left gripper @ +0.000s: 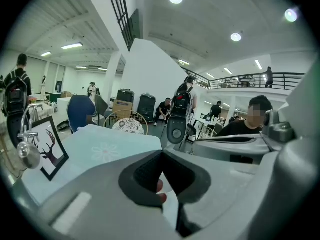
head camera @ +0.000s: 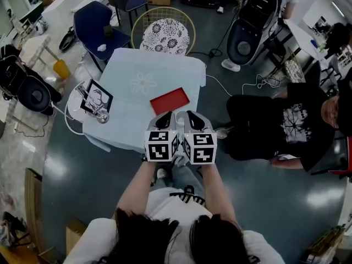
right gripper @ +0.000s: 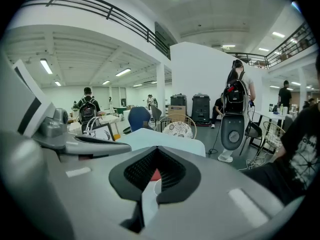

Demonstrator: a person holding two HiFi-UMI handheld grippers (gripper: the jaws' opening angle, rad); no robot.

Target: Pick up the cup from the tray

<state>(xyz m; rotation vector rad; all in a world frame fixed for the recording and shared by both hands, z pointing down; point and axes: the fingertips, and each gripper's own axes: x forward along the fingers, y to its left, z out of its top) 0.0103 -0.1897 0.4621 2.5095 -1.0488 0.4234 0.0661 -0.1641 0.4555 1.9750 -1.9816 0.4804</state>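
A flat red tray (head camera: pixel 169 100) lies on the pale blue table (head camera: pixel 137 65), right of its middle. No cup shows in the head view. Both grippers are held side by side over the table's near edge, just short of the tray: left gripper (head camera: pixel 163 120), right gripper (head camera: pixel 195 120). Each has its jaws together with nothing held. Through the hollow of the left gripper (left gripper: pixel 162 154) a bit of red and a pale curved edge (left gripper: pixel 170 191) show. The right gripper (right gripper: pixel 157 149) frames the red tray (right gripper: pixel 155 175) and a white rounded rim (right gripper: pixel 156 186), perhaps the cup.
A framed deer picture (head camera: pixel 97 97) and a small metal stand (head camera: pixel 102 116) sit at the table's left edge. A wicker chair with a patterned cushion (head camera: pixel 165 34) and a blue chair (head camera: pixel 99 26) stand beyond. A person in black (head camera: pixel 286 125) sits right of the table.
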